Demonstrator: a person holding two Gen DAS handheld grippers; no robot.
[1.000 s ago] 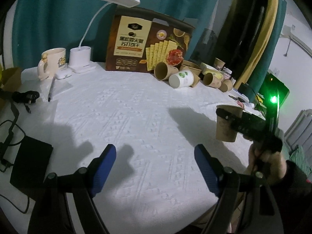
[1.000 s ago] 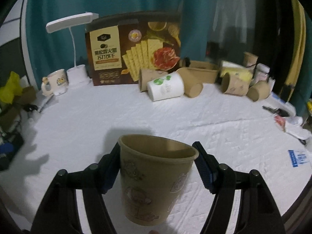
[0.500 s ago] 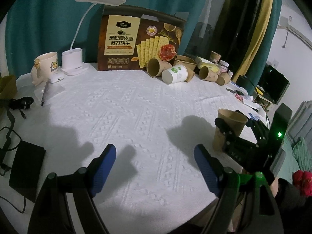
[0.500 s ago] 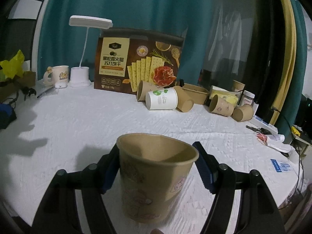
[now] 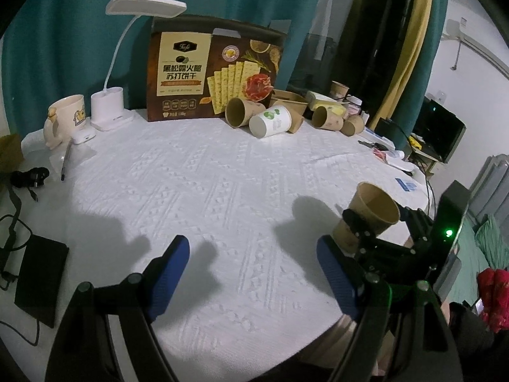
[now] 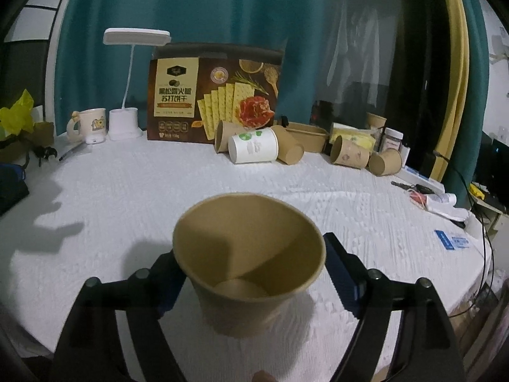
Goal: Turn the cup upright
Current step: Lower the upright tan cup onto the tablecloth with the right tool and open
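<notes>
White textured cloth covers the round surface (image 5: 206,191); teal curtains hang behind. At twelve o'clock stand a cracker box (image 5: 216,70) and a lamp (image 5: 127,47), with toppled paper cups (image 6: 254,146) beside them. Brown cup (image 6: 251,254) stands mouth-up near the edge, between the just-opened right claw (image 6: 251,273), pads apart from it. Left claw (image 5: 254,261) gapes empty.

Home room, curtains (image 6: 222,16), cracker box (image 6: 216,95), lamp (image 6: 133,63)

We see the middle of the bench (image 5: 197,172) bare and passable. Far across, the cracker box (image 5: 213,70), lamp (image 5: 108,108) and tipped cups (image 5: 270,121) block; a dark pad (image 5: 41,283) lies near left.
</notes>
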